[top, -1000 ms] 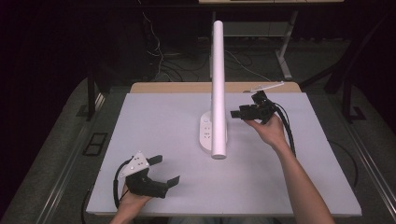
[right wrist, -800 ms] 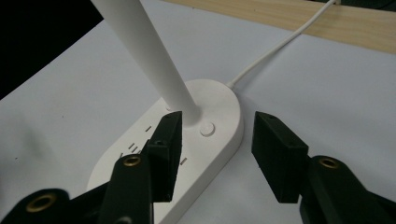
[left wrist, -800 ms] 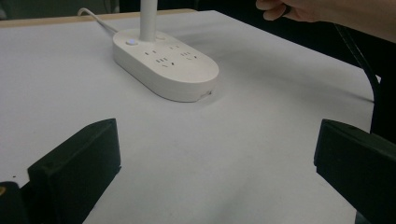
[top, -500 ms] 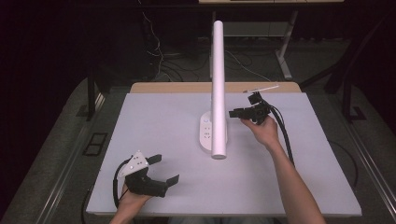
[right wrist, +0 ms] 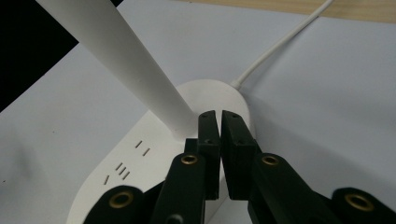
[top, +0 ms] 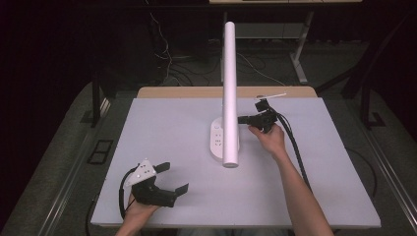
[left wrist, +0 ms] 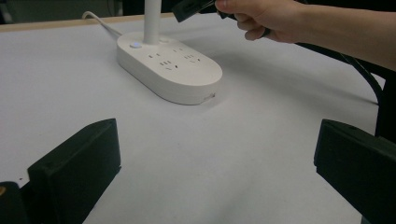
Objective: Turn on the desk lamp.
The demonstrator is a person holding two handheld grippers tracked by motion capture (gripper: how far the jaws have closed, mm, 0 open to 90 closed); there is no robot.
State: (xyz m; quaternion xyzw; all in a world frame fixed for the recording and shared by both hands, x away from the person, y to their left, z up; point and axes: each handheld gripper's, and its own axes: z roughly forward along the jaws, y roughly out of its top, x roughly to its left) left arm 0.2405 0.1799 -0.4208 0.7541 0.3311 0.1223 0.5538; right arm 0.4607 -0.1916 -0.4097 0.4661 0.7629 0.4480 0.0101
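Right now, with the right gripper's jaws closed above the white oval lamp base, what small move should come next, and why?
Probably ease the right gripper down a little onto the white oval lamp base beside the white lamp post. Its jaws have just been closing, with nothing between them, and the tips hang just above the base's top, as if to press it. The round button sits near the post.

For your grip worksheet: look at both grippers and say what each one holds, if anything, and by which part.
Nothing is held. The right gripper is shut on nothing above the lamp base; the left gripper stands open over bare table.
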